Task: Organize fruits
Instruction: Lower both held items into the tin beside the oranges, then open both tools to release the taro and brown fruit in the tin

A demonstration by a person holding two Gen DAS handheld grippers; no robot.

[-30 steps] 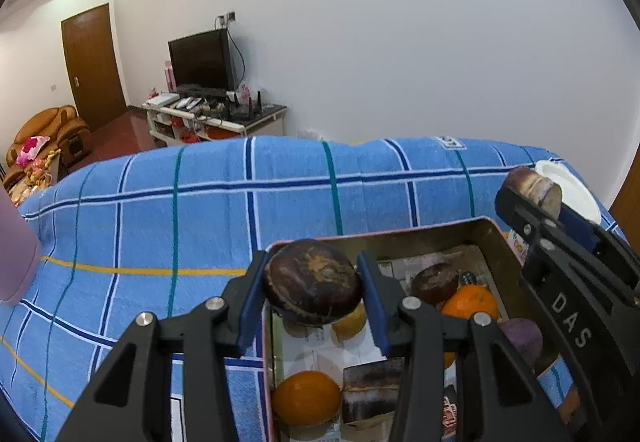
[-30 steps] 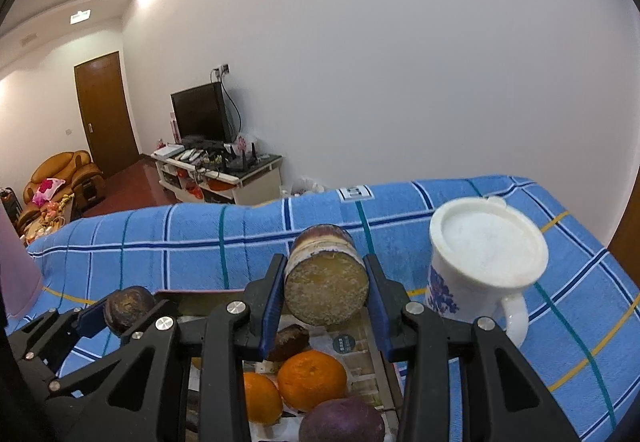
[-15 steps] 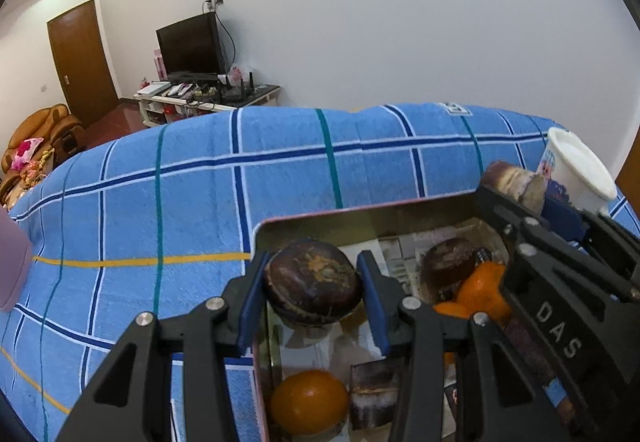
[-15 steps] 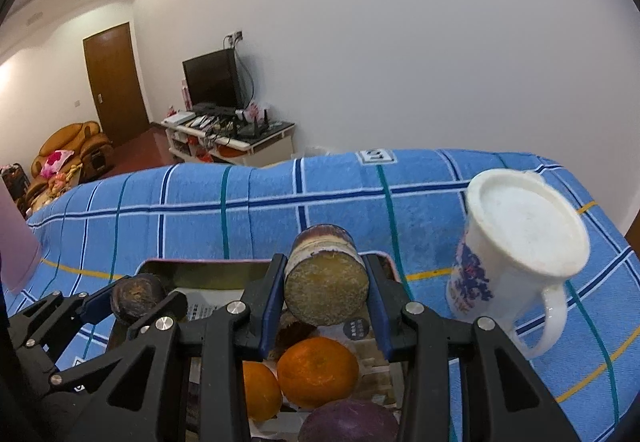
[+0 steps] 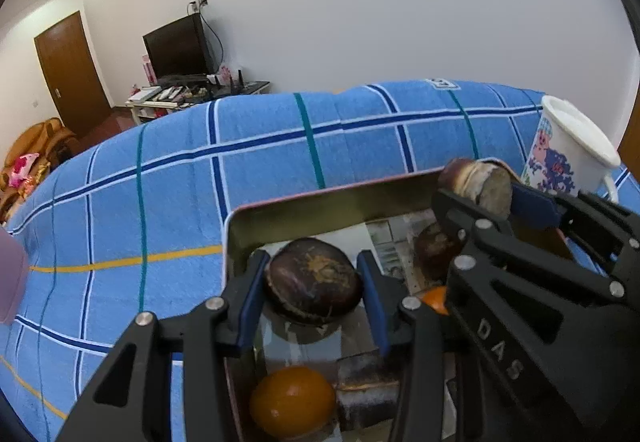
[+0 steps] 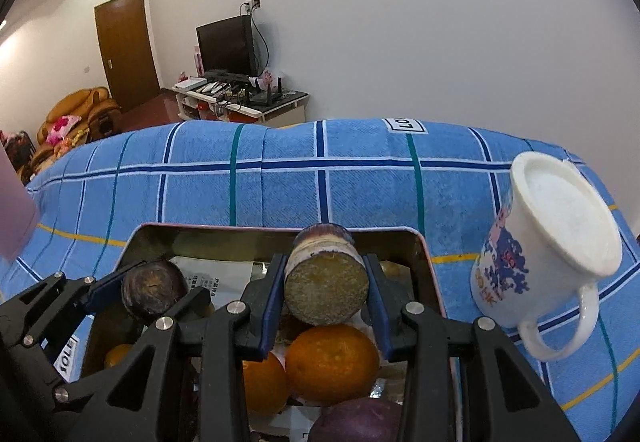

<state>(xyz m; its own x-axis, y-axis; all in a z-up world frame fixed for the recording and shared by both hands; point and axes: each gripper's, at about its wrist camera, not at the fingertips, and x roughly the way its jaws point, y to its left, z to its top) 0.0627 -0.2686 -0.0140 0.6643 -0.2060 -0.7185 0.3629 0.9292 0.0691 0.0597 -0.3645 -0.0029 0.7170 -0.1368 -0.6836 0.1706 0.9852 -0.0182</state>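
Both grippers are holding fruit over the open metal tin (image 6: 424,254) on the blue checked cloth (image 6: 280,182).

The left gripper (image 5: 312,288) is clamping a dark round fruit (image 5: 314,280) just inside the tin's near-left corner, with the rim close on its left and bare cloth lying open beyond. The right gripper (image 6: 326,292) is gripping a cut cane piece (image 6: 326,282), its pale cut face turned toward the camera, just short of the tin's far wall. Below the right fingers two oranges (image 6: 332,362) are lying against each other, with one purple fruit (image 6: 360,422) nearer still; a third orange (image 5: 292,402) and a dark block (image 5: 368,390) are showing under the left gripper. One white printed mug (image 6: 548,242) is standing to the right of the tin, apart from it. Readable writing: "DAS" on a gripper body, "LO7" on a cloth tag (image 6: 404,125).
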